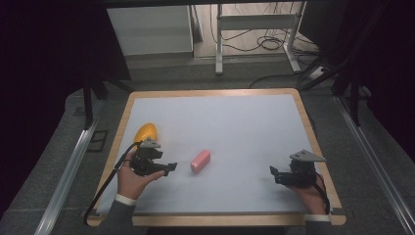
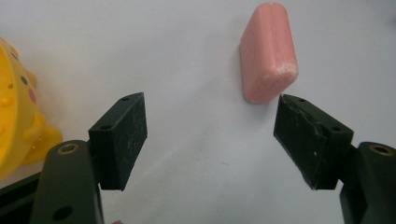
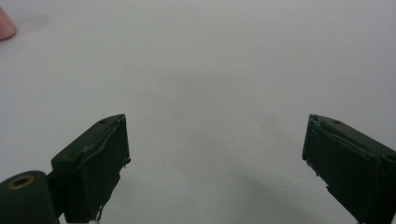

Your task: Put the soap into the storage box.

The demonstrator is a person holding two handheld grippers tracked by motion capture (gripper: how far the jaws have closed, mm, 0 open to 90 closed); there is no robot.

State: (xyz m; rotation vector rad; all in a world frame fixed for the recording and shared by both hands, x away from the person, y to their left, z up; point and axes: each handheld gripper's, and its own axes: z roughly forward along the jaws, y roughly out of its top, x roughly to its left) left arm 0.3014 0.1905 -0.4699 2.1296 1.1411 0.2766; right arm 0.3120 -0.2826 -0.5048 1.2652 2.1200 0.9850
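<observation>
- From the high view, the pink soap bar [image 1: 200,161] lies on the white table [image 1: 235,127], left of the middle, tilted a little.
- The left gripper [image 1: 169,169] sits just beside the soap bar on its left, pointing toward it but not touching; the hand [image 1: 131,178] holding it comes in from the bottom edge.
- A yellow toy [image 1: 146,132] rests on the table just behind the left gripper, near the left wooden rim.
- The right gripper [image 1: 272,171] is well apart from the soap bar, near the right edge, aimed left across bare table.
- The left gripper view adds detail: its jaws are spread wide with nothing between them, and the soap bar [image 2: 268,52] lies just ahead, its near end close to the right-hand jaw; the rounded corners and scuffed end show here. The yellow toy [image 2: 18,107] turns out to have small dots and a pink spot.
- In the right gripper view, the jaws stand wide apart and empty over plain white surface, with a pink sliver of the soap bar [image 3: 5,24] at the upper left corner.
</observation>
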